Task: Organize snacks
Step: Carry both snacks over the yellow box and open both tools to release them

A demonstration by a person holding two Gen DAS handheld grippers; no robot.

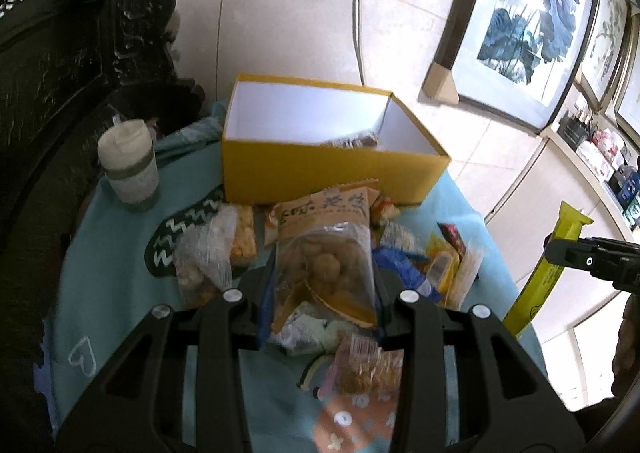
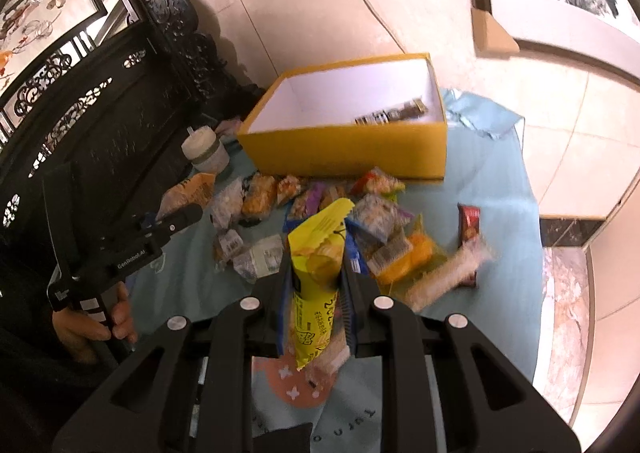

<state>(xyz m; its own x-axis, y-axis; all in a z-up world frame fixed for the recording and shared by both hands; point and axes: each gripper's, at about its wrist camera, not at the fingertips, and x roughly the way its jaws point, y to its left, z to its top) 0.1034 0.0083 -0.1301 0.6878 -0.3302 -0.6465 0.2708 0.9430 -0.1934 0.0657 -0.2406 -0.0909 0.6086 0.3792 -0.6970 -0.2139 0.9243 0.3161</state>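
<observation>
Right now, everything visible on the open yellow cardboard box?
The yellow cardboard box is a lidless rectangle, yellow outside and white inside, looking like plain card. It sits upright on the light blue tablecloth at the table's far side, behind the snack pile. Inside lies one dark wrapped snack bar near the right end; otherwise its floor shows bare. Neither gripper touches it.

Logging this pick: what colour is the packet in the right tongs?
Bright yellow packet, printed with dark lettering; clearest in the right wrist view.

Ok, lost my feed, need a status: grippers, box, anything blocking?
Left gripper shut on brown snack bag. Right gripper shut on yellow packet. Yellow box open, path clear.
</observation>
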